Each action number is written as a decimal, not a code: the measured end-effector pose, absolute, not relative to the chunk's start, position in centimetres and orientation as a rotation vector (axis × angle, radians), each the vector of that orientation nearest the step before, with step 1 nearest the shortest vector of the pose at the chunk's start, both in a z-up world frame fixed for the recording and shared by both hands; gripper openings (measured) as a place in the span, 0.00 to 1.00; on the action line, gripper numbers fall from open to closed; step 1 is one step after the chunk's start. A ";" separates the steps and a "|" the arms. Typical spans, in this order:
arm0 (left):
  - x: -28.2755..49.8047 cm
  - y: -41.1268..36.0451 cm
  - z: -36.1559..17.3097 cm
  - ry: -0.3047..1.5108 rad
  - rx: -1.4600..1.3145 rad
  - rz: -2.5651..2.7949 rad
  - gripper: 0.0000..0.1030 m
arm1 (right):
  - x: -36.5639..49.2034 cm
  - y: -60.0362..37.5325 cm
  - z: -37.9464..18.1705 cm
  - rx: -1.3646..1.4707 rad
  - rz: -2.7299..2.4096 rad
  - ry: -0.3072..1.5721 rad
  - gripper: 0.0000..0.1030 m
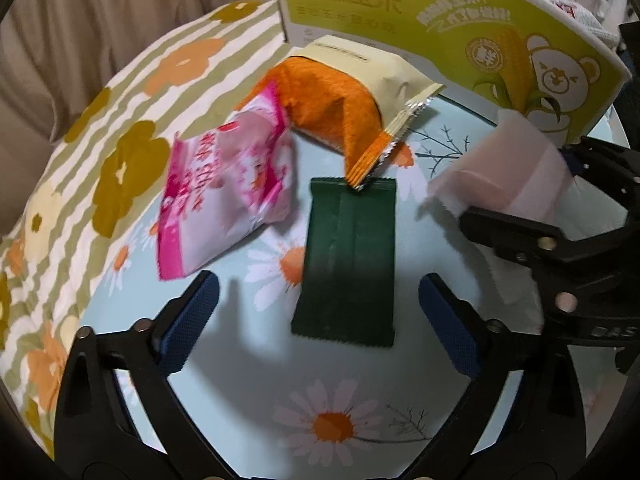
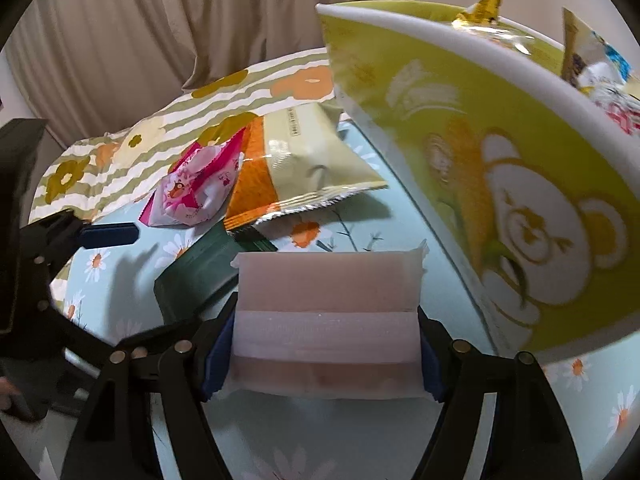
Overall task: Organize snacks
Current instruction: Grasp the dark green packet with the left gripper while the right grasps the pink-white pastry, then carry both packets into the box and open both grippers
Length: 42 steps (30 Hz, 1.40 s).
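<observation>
My right gripper is shut on a pale pink snack packet, held above the table beside the yellow-green box; the packet also shows in the left wrist view. My left gripper is open and empty, its fingers either side of a dark green packet lying flat on the table. A pink bag and an orange-and-cream bag lie beyond it. The same green packet, pink bag and orange-and-cream bag show in the right wrist view.
The yellow-green box with a bear print stands at the right and holds several snack packets. The table wears a light blue daisy cloth. A striped flowered fabric and a beige curtain lie behind.
</observation>
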<state>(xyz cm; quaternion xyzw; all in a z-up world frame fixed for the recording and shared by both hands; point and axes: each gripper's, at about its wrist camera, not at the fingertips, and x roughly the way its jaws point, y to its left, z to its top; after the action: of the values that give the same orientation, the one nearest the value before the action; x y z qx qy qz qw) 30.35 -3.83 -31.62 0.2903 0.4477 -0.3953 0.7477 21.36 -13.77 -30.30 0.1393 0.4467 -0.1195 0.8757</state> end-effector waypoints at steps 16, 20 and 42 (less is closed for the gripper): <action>30.9 -6.3 -31.7 1.063 0.625 -0.940 0.41 | 18.3 -14.4 -30.2 0.303 -0.223 0.951 0.69; 30.8 -6.2 -31.5 1.076 0.623 -0.936 0.40 | 18.1 -14.3 -30.0 0.299 -0.221 0.951 0.69; 28.8 0.9 -22.8 1.091 0.328 -0.741 0.39 | 19.1 -11.9 -20.4 0.239 -0.003 0.864 0.69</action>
<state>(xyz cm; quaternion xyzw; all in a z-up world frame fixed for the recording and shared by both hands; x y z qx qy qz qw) 28.77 0.89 -22.81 0.1516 0.5043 -0.3426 0.7780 19.14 -11.91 -20.43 0.1157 0.4175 -0.0015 0.9013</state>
